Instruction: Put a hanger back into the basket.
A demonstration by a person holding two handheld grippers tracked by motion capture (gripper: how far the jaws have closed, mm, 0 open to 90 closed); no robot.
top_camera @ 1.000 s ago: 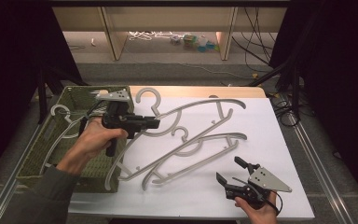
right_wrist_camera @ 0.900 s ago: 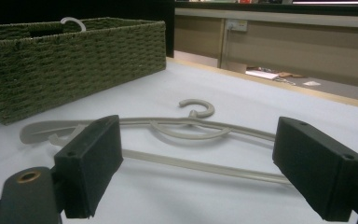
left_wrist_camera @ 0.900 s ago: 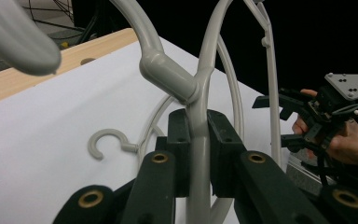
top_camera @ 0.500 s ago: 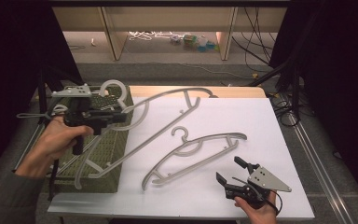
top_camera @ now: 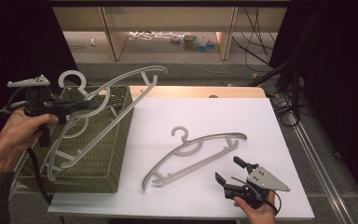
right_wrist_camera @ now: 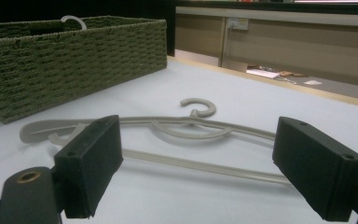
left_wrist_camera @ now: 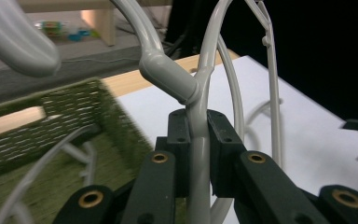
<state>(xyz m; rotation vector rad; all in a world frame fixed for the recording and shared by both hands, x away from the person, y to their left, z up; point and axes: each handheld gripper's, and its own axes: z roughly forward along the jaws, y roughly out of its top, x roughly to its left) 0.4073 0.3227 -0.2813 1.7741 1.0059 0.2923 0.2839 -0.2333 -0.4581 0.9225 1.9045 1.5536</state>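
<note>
My left gripper (top_camera: 84, 104) is shut on the neck of a grey plastic hanger (top_camera: 121, 86), which it holds tilted over the green woven basket (top_camera: 119, 140) at the table's left. In the left gripper view the jaws pinch the hanger's stem (left_wrist_camera: 199, 140) just below its hook. The low end of that hanger (top_camera: 56, 163) reaches into the basket. A second grey hanger (top_camera: 193, 154) lies flat on the white table. My right gripper (top_camera: 235, 171) stands open near the front edge, pointing at this hanger (right_wrist_camera: 191, 122), with nothing between its jaws.
The white tabletop (top_camera: 242, 116) stretches to the right of the basket (right_wrist_camera: 74, 51). A hanger hook (right_wrist_camera: 74, 19) pokes above the basket's rim. Behind the table is a floor with shelf legs and clutter (top_camera: 191, 39). Cables and a dark stand (top_camera: 293, 88) are at the right.
My left gripper has carried its hanger leftwards off the white table and over the basket, lifting it to a tilt. The right gripper and the other hanger have stayed put.
</note>
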